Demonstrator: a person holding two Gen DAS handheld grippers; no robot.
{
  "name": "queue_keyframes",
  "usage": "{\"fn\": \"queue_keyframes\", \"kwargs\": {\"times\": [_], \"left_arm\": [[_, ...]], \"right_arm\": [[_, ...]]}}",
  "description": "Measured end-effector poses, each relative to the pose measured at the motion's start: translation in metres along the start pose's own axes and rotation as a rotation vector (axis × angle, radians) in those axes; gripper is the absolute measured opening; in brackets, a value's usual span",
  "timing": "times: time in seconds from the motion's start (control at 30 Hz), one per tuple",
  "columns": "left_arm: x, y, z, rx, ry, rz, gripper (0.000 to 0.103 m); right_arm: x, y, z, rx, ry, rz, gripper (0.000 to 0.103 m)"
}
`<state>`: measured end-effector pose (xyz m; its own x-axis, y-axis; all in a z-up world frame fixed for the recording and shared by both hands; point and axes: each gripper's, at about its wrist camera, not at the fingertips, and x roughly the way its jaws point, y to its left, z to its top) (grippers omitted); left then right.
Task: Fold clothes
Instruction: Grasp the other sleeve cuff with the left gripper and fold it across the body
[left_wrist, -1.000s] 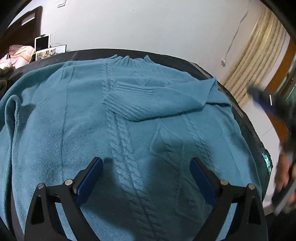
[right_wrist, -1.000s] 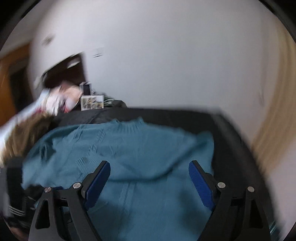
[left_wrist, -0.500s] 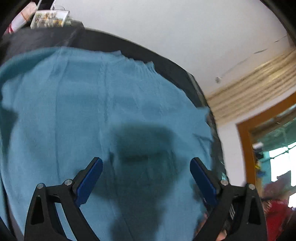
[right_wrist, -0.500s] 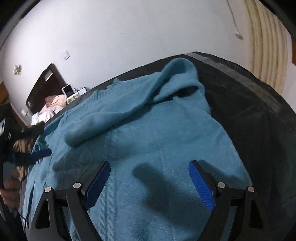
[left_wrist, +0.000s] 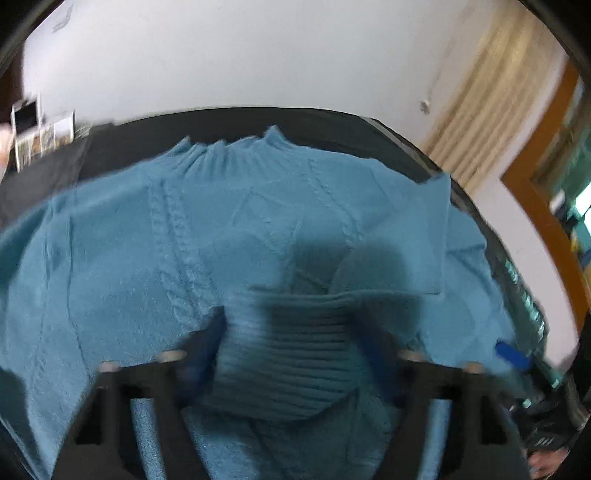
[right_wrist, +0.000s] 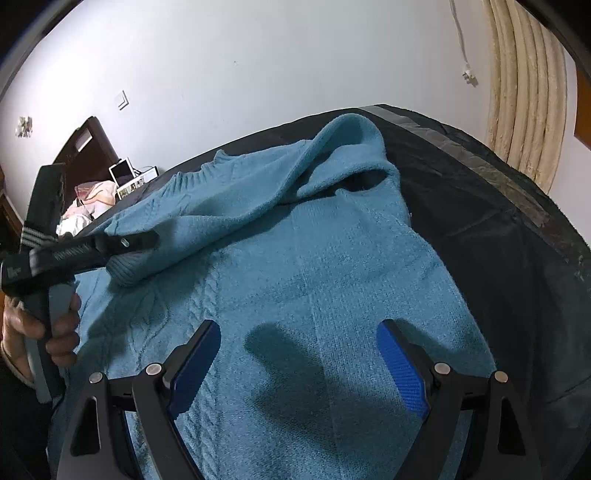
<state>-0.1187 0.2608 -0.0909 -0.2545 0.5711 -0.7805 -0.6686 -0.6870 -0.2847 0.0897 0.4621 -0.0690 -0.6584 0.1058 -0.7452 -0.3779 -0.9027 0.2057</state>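
The left gripper (left_wrist: 291, 354) had just been closing its fingers, the ribbed cuff (left_wrist: 295, 350) of the folded sleeve between them; blur hid whether the pads gripped it. The right gripper (right_wrist: 299, 362) hovered with fingers spread wide, holding nothing. The blue sweater (right_wrist: 332, 258) lay flat across the dark tabletop (right_wrist: 498, 221), collar toward its far edge.

Left tongs (left_wrist: 291, 343) just closing on the cuff — right tongs (right_wrist: 299, 354) wide apart.
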Motion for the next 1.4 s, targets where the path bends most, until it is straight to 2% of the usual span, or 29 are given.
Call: {"fn": "queue_keyframes", "kwargs": {"times": [0.07,0.17,0.3,0.43,0.53,0.63,0.73,0.9,1.13,1.3,1.4], "left_arm": [[-0.005,0.002,0.003,-0.036,-0.001,-0.039,0.028],[-0.027,0.014,0.013,-0.108,-0.062,-0.058,0.024],[-0.065,0.041,0.023,-0.269,-0.165,-0.105,0.023],[-0.094,0.072,0.026,-0.390,-0.242,-0.065,0.024],[-0.091,0.086,0.022,-0.413,-0.201,0.021,0.027],[-0.073,0.095,0.012,-0.402,-0.126,0.136,0.033],[-0.060,0.099,0.002,-0.371,-0.088,0.245,0.042],[-0.065,0.091,-0.001,-0.303,-0.127,0.330,0.051],[-0.085,0.056,-0.004,-0.177,-0.198,0.335,0.068],[-0.075,0.034,-0.006,-0.077,-0.166,0.306,0.075],[-0.060,0.019,-0.009,-0.016,-0.130,0.311,0.079]], "right_arm": [[0.001,0.003,0.000,-0.012,0.005,-0.017,0.088],[0.003,0.006,0.000,-0.026,0.010,-0.037,0.088],[0.002,0.005,0.000,-0.020,0.009,-0.037,0.088],[0.003,0.006,0.000,-0.026,0.011,-0.048,0.088],[0.003,0.007,0.000,-0.031,0.013,-0.057,0.088],[0.005,0.011,0.000,-0.047,0.019,-0.084,0.088],[0.006,0.014,-0.001,-0.058,0.024,-0.096,0.088],[0.007,0.014,-0.001,-0.064,0.029,-0.102,0.089],[0.011,0.021,-0.001,-0.091,0.044,-0.136,0.090],[0.014,0.026,-0.001,-0.117,0.057,-0.161,0.091],[0.015,0.028,-0.002,-0.132,0.067,-0.163,0.097]]}}
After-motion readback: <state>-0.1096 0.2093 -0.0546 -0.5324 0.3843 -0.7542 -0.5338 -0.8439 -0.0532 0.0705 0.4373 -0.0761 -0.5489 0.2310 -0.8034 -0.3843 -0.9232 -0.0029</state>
